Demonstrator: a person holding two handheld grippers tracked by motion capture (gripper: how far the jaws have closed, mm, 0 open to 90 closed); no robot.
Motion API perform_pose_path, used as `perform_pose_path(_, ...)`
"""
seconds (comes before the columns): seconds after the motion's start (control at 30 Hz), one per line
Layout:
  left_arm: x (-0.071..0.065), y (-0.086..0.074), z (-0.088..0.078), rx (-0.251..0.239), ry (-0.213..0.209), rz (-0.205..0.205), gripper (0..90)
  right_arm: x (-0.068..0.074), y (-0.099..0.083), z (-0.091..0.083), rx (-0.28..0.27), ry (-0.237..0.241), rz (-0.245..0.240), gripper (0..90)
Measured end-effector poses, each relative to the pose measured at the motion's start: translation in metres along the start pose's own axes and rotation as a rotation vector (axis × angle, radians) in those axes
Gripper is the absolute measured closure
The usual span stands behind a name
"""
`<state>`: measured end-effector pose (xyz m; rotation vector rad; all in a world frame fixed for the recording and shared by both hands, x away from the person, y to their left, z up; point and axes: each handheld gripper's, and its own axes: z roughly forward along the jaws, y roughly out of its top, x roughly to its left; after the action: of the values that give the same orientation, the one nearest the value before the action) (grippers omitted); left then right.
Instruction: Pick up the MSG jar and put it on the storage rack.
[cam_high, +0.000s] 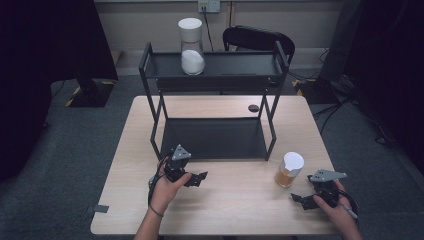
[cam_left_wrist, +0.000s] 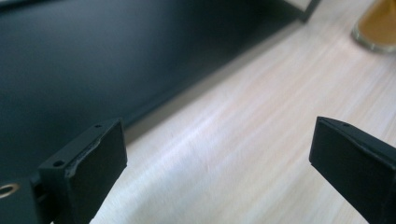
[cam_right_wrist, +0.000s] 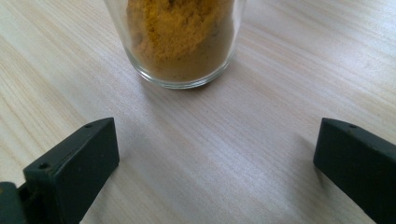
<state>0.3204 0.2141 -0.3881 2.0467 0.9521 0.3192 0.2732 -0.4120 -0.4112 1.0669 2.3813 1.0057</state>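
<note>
A glass jar of orange-brown powder (cam_high: 289, 170) with a white lid stands upright on the table (cam_high: 235, 200), at about four o'clock from the black two-tier rack (cam_high: 215, 137). The right gripper (cam_high: 305, 198) sits low near the jar, at its five o'clock, jaws wide apart and empty. The left gripper (cam_high: 199, 178), at the rack's seven o'clock, also has its jaws apart around nothing. A second jar of white powder (cam_high: 191, 47) stands on the rack's top shelf.

Looks like a lab or test room here: a plain wooden tabletop (cam_high: 235, 200) on grey carpet (cam_high: 65, 175), black equipment stands (cam_high: 90, 75) at both sides with hazard tape at their feet, cables (cam_high: 330, 107) trailing across the floor, a wall socket (cam_high: 208, 6) and one black office chair (cam_high: 257, 39) behind.
</note>
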Motion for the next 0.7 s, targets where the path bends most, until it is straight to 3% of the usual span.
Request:
perform_pose_path(0.53, -0.016, -0.023, 0.010, 0.096, 0.057, 0.068, 3.8, 0.000, 0.000, 0.000, 0.000, 0.000, 0.000, 0.0)
perform_pose_path(0.7, -0.020, -0.026, 0.011, 0.090, 0.069, 0.084, 3.0, 0.000, 0.000, 0.000, 0.000, 0.000, 0.000, 0.0)
